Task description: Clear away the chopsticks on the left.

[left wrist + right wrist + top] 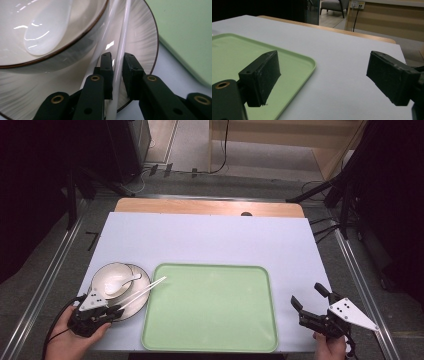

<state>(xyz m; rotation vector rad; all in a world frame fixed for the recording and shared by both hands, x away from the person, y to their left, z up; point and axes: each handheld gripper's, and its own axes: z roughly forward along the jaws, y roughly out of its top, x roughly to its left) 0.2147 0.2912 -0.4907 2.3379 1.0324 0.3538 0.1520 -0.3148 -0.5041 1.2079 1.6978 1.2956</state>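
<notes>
Round white ceramic bowl (111, 279) sits on round white plate (131, 292), white ceramic spoon (120, 284) inside it. Pair of white plastic chopsticks (142, 291) lies across plate's rim. Rectangular green plastic tray (211, 306) just right of plate, on white table (210, 237).

The left gripper view crops the bowl (50, 47) and chopsticks (120, 50) (both ends).

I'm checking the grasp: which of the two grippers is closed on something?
The left gripper: its jaws pinch the white chopsticks lying over the plate, beside the bowl. The right gripper hangs wide open over bare table by the green tray.
</notes>
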